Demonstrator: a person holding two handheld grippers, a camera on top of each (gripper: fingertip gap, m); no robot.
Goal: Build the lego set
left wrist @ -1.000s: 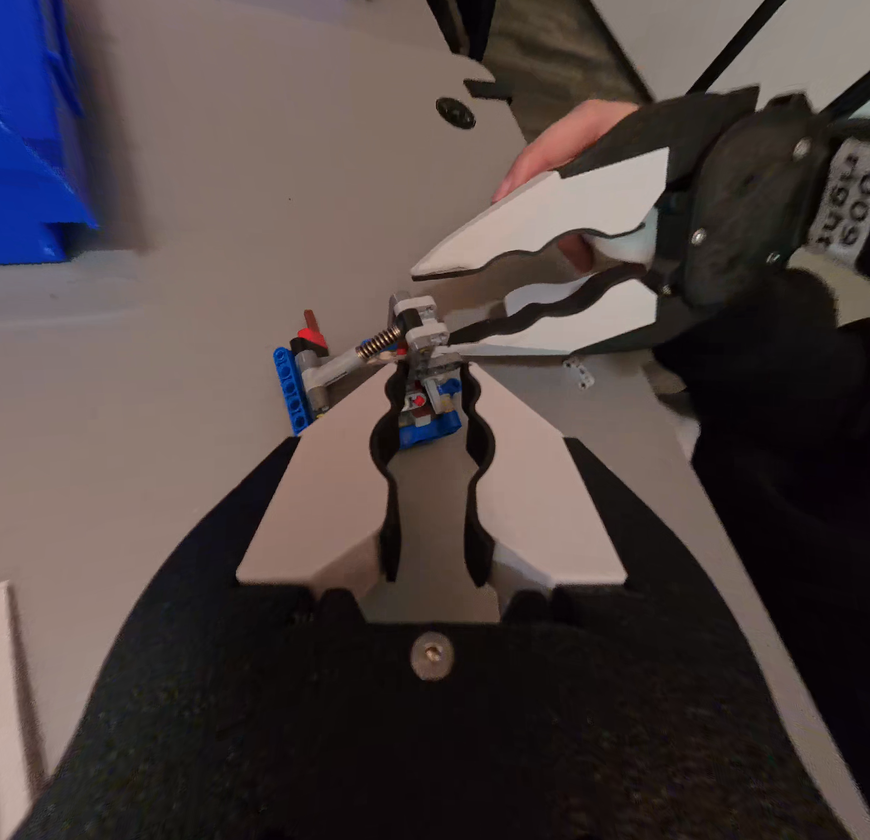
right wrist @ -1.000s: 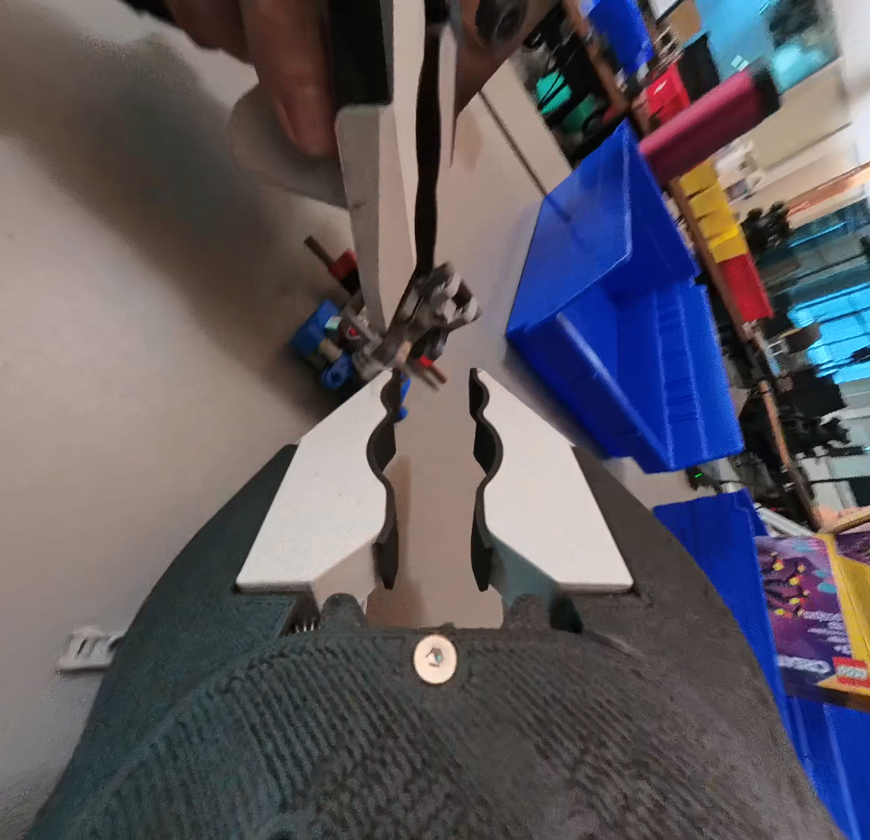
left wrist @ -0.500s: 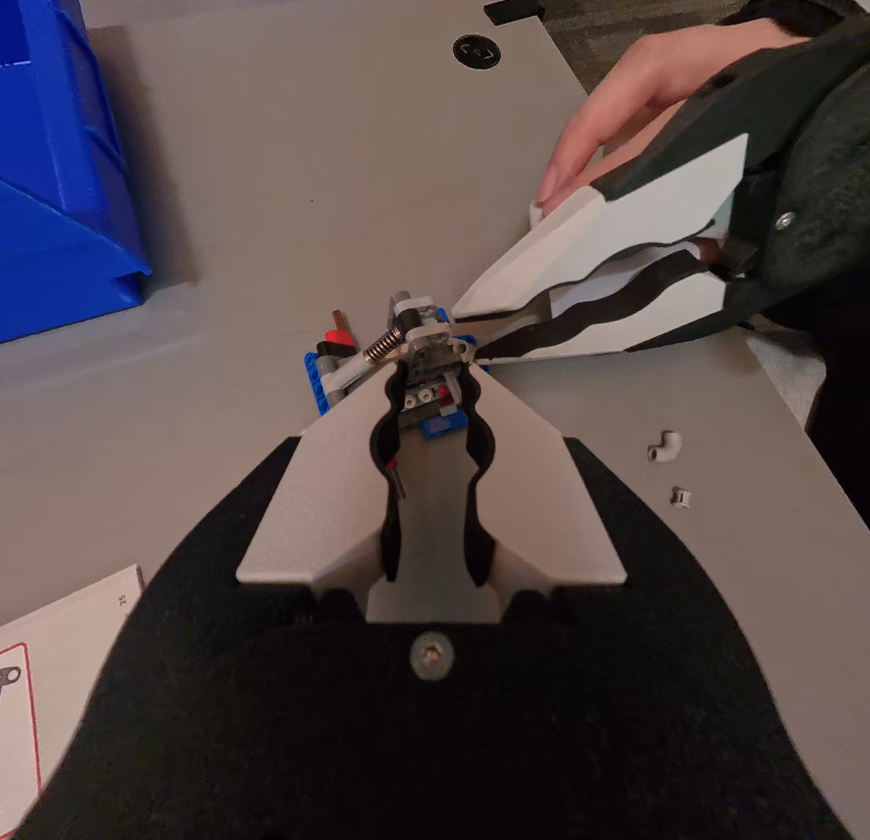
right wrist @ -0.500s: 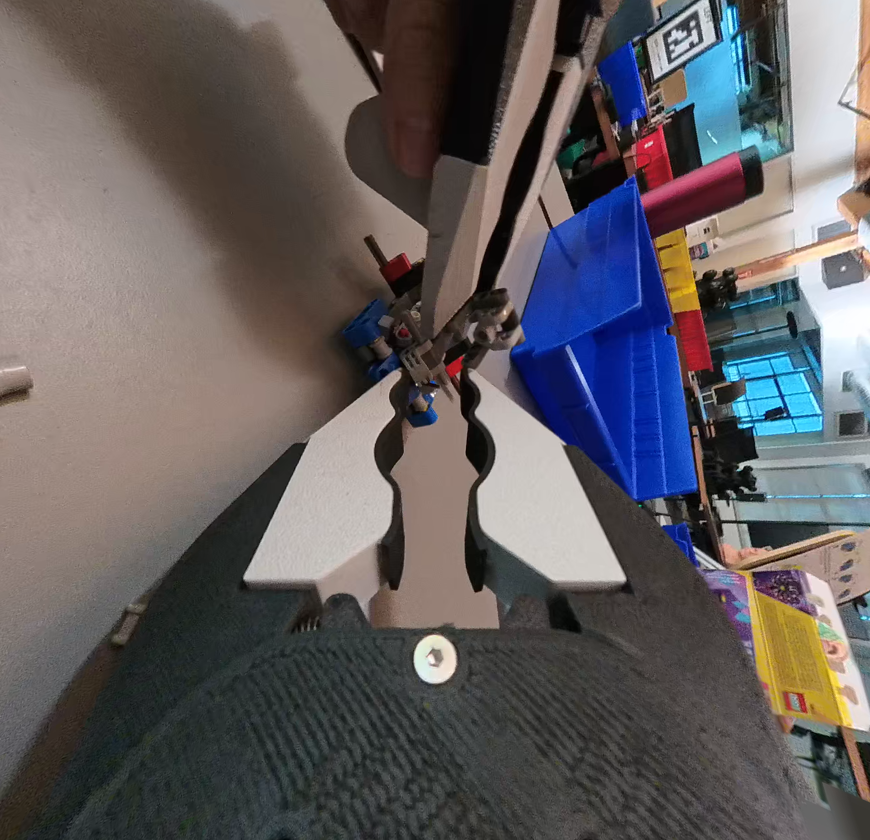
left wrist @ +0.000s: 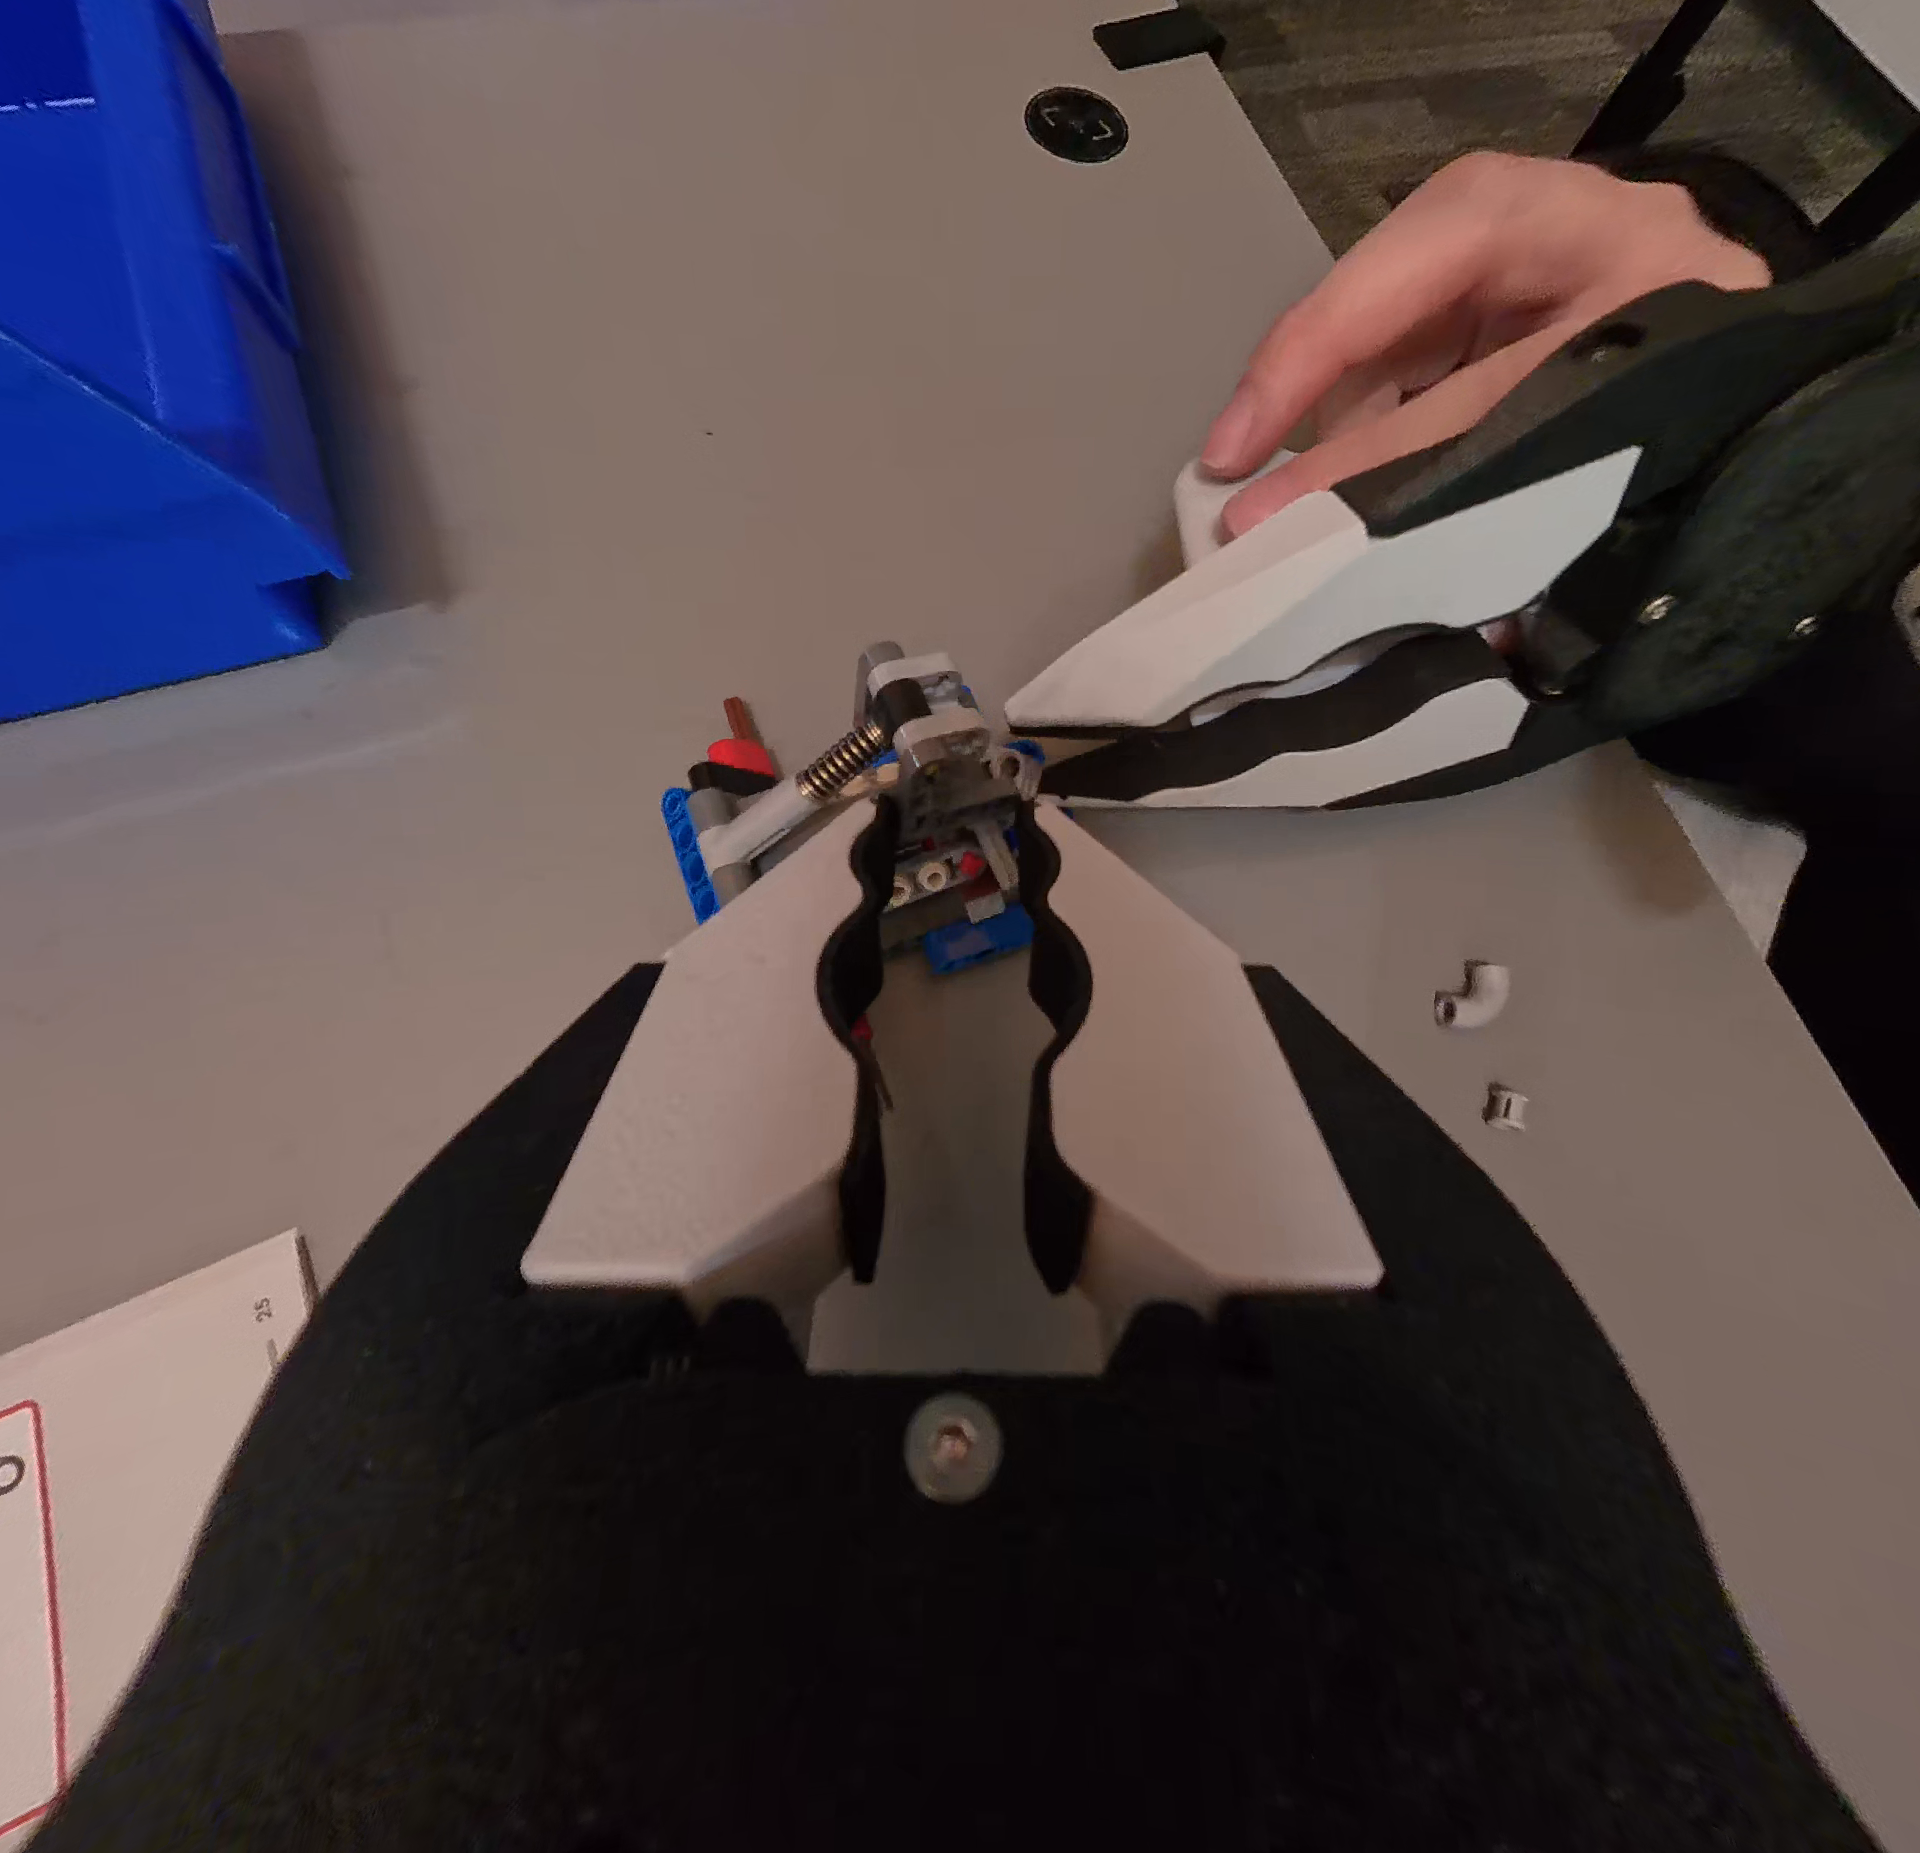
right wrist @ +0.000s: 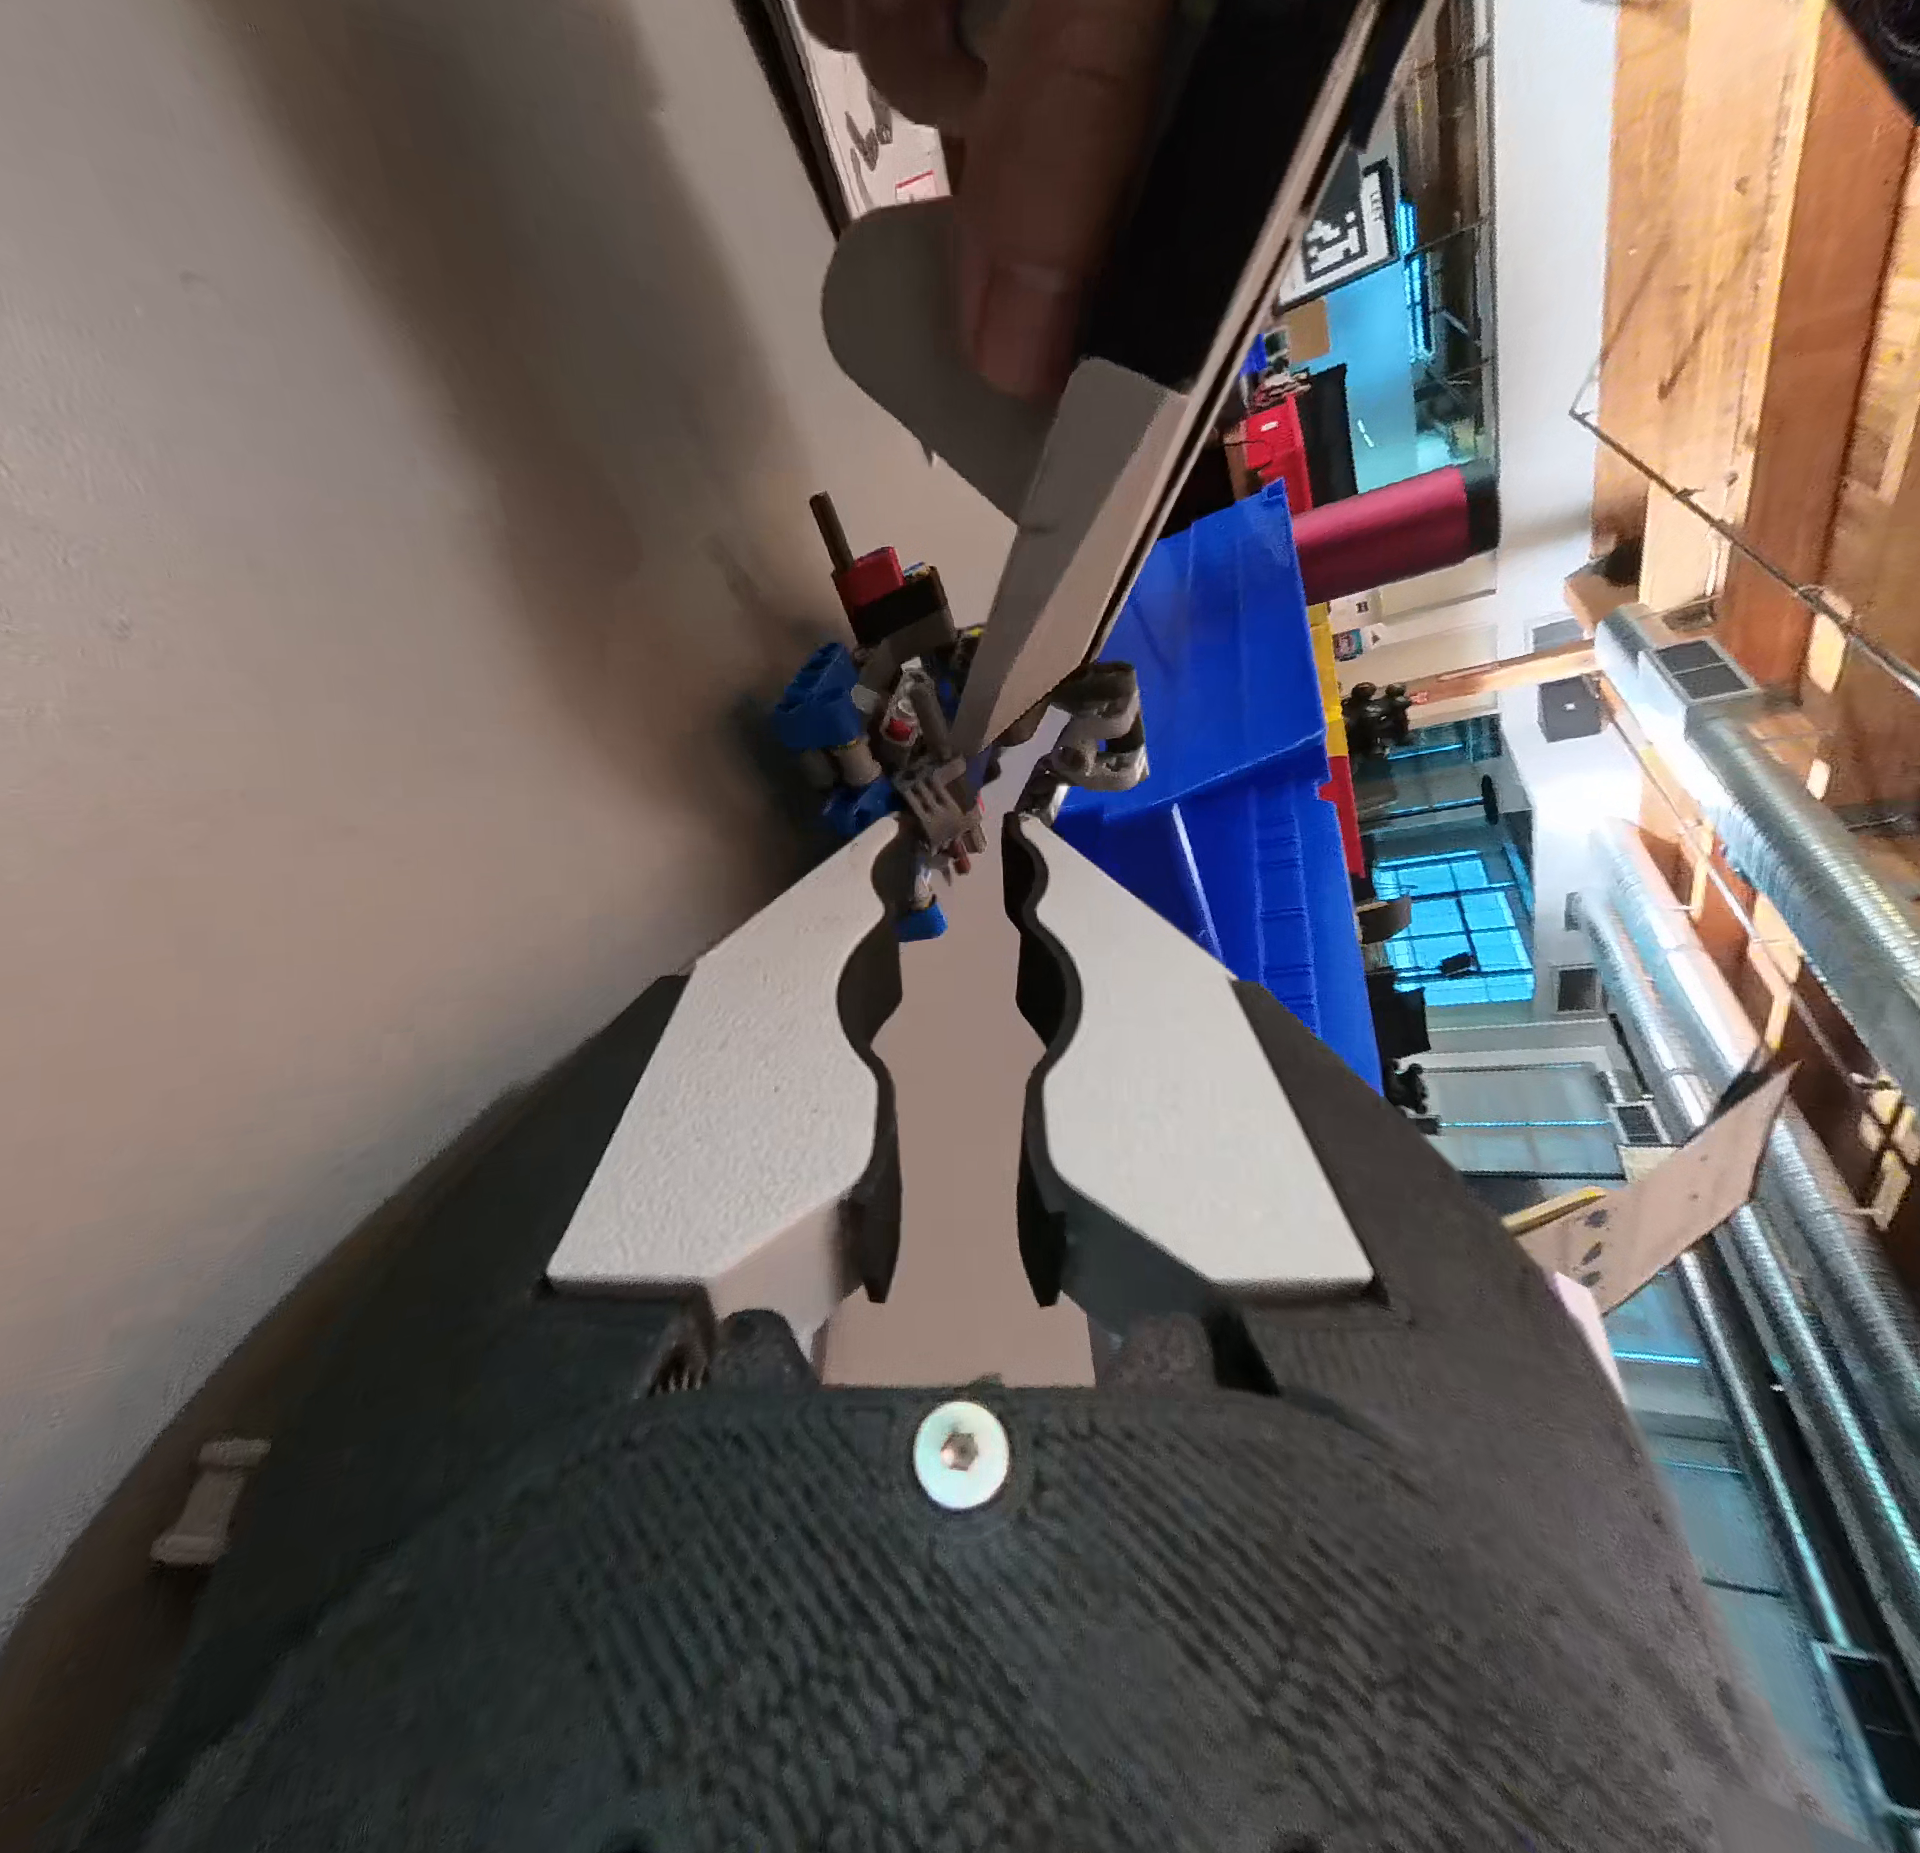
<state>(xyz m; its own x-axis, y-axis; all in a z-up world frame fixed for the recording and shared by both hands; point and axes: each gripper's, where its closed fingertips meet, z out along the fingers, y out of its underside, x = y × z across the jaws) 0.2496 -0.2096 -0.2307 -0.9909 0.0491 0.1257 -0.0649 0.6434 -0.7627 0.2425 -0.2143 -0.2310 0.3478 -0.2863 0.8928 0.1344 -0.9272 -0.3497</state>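
Left gripper [left wrist: 954, 816] clamped on brick model [left wrist: 914, 764] | right gripper [left wrist: 1023, 764] state unclear | blue bin [left wrist: 135, 349] at bench [left wrist: 623, 401] corner, contents hidden.

Right tongs [left wrist: 1023, 754] narrower — nearer model [left wrist: 940, 764]

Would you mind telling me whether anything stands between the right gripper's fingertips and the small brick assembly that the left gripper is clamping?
Nothing visible does. The right gripper has its fingertips right at the brick assembly, which the left gripper clamps on the grey table.
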